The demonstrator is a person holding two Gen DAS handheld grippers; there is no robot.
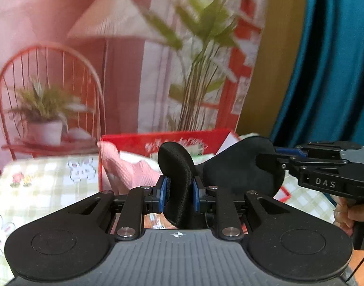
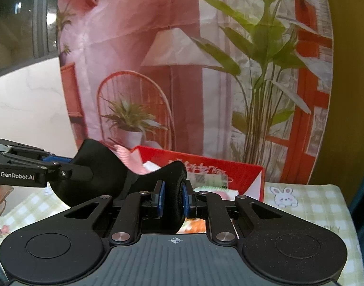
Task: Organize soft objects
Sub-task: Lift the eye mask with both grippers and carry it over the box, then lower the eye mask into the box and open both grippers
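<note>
A black padded eye mask (image 1: 241, 171) (image 2: 105, 174) hangs stretched between my two grippers, above the table. In the left wrist view my left gripper (image 1: 180, 189) is shut on one lobe of the mask, its blue pads pressing both sides. My right gripper (image 1: 274, 156) comes in from the right and is shut on the other lobe. From the right wrist view, my right gripper (image 2: 172, 196) pinches its lobe, and my left gripper (image 2: 77, 165) clamps the far lobe from the left.
Behind the mask stands an open red box (image 1: 134, 140) (image 2: 241, 171) with a pink knitted cloth (image 1: 124, 166) (image 2: 127, 155) draped in it. A checked bunny tablecloth (image 1: 39, 186) (image 2: 312, 205) covers the table. A printed backdrop (image 2: 182, 71) rises behind. A hand (image 1: 348, 214) holds the right gripper.
</note>
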